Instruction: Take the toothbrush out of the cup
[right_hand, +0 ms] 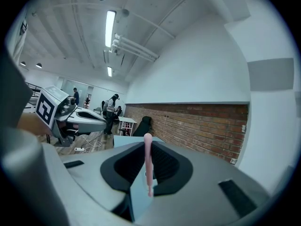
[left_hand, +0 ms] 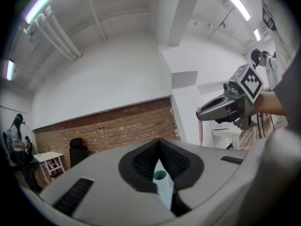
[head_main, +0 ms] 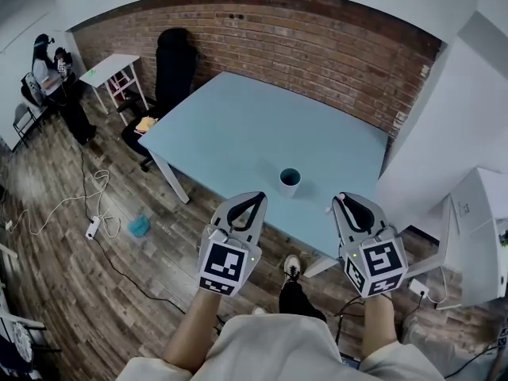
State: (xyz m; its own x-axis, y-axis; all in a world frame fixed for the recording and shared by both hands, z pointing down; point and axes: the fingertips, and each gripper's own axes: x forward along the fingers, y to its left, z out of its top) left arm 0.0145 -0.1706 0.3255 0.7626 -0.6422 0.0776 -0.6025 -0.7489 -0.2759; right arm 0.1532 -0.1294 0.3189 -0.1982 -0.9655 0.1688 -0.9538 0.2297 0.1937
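A white cup [head_main: 290, 180] with a teal inside stands near the front edge of the light blue table [head_main: 238, 125]. Both grippers are raised in front of that edge, short of the cup. My right gripper [head_main: 340, 200] is shut on a pink toothbrush [right_hand: 148, 164], which stands upright between its jaws [right_hand: 146, 145]. The left gripper view shows the same toothbrush [left_hand: 201, 128] hanging from the right gripper [left_hand: 200, 113]. My left gripper [head_main: 259, 196] is shut with nothing in it. Through the gap below its closed tips [left_hand: 159, 142] the cup [left_hand: 160, 176] shows on the table.
A brick wall [head_main: 317, 46] runs behind the table. A black office chair [head_main: 175, 62] and a small white table [head_main: 111, 70] stand at the back left, where a person [head_main: 48, 70] stands. Cables [head_main: 87, 201] lie on the wood floor. A white cabinet [head_main: 476, 228] is at right.
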